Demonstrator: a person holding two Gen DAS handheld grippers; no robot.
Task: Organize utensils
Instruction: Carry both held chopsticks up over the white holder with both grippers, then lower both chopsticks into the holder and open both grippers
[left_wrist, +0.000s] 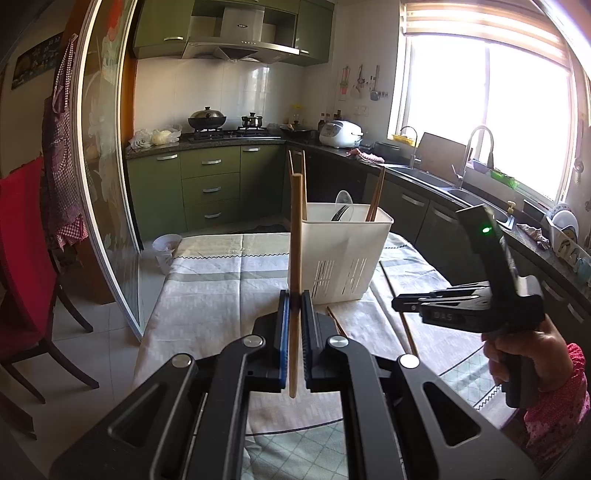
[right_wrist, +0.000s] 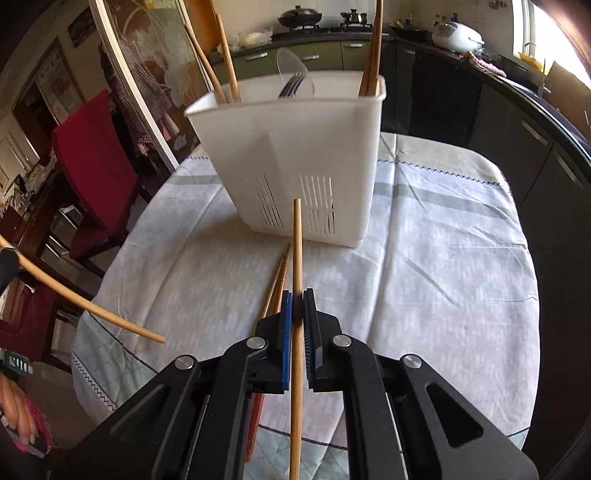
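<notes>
Both grippers clamp pale bamboo: left gripper (left_wrist: 294, 302) pinches one upright chopstick (left_wrist: 295, 236), right gripper (right_wrist: 297, 308) another chopstick (right_wrist: 297, 258), before the white slotted caddy (right_wrist: 291, 155) mid-tabletop (right_wrist: 443, 258).

Daylight floods thru window (left_wrist: 491, 122), blown-out glare; cabinets beneath it dim; fisheye bends edges, corners dark; slight blur.

Embossed letters "DAS" on the right gripper (left_wrist: 400, 305), nothing else legible.
</notes>
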